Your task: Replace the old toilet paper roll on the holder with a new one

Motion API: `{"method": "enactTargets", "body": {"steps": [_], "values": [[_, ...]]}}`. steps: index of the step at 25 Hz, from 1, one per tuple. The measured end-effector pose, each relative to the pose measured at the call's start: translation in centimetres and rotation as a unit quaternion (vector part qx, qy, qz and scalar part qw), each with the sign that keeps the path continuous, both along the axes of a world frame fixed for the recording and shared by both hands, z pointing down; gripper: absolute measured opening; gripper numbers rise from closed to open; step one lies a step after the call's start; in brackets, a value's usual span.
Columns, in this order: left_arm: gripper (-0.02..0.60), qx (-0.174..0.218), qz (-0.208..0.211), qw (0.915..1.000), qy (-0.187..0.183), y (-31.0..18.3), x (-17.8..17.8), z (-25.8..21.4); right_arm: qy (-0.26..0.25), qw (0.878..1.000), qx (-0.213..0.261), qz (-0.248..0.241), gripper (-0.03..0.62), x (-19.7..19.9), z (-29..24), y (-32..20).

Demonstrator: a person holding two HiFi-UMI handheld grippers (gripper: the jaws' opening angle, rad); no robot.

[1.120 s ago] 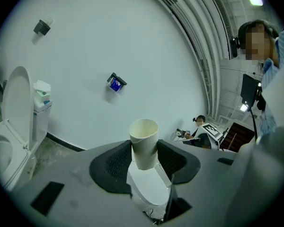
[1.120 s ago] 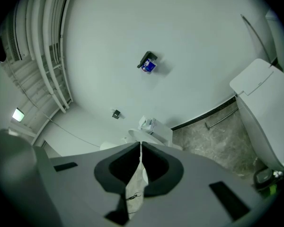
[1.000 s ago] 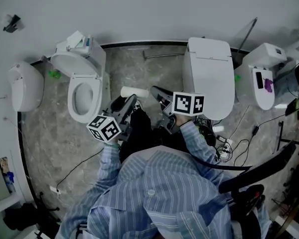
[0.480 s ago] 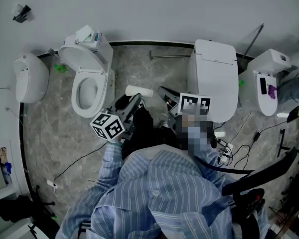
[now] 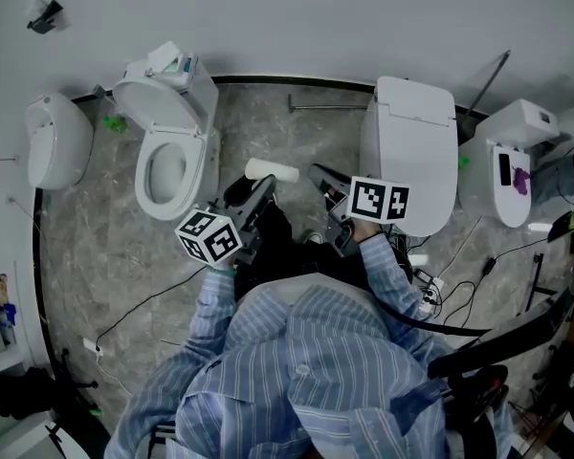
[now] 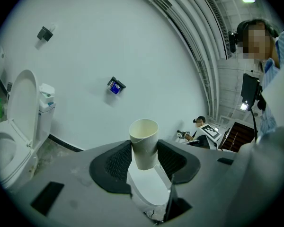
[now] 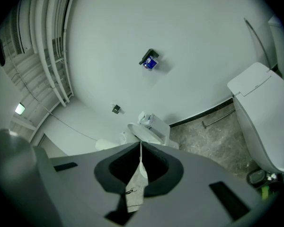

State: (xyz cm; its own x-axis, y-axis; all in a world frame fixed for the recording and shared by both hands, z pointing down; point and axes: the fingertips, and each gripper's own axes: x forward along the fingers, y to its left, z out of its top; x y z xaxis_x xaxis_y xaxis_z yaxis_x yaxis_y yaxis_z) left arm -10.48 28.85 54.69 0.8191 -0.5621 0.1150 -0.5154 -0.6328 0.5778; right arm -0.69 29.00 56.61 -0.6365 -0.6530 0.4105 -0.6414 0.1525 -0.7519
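Observation:
A bare off-white cardboard tube (image 5: 271,170) (image 6: 144,143) sticks out from my left gripper (image 5: 261,185) (image 6: 144,151). The dark ribbed pads press on its two sides, and its open end points up at the white wall. My right gripper (image 5: 318,174) (image 7: 140,150) is held beside it to the right, jaws closed together with nothing between them. A small dark bracket with a blue part (image 6: 115,86) (image 7: 150,62) hangs high on the wall. No full paper roll is in view.
A toilet with its lid raised (image 5: 167,165) stands to the left and a closed white toilet (image 5: 411,146) to the right. More fixtures stand at the far left (image 5: 53,151) and far right (image 5: 507,161). Cables (image 5: 430,295) and a metal bar (image 5: 330,105) lie on the marbled floor.
The head view has shifted a little. The tube stays gripped in the left gripper, and both grippers keep their places in front of the person.

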Motion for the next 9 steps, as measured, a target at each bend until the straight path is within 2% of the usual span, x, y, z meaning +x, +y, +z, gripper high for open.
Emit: {"method": "enactTargets", "body": {"steps": [9], "values": [[0.172, -0.01, -0.006, 0.9999, 0.002, -0.65, -0.75, 0.69, 0.005, 1.0, -0.013, -0.006, 0.017, -0.49, 0.83, -0.54]]}}
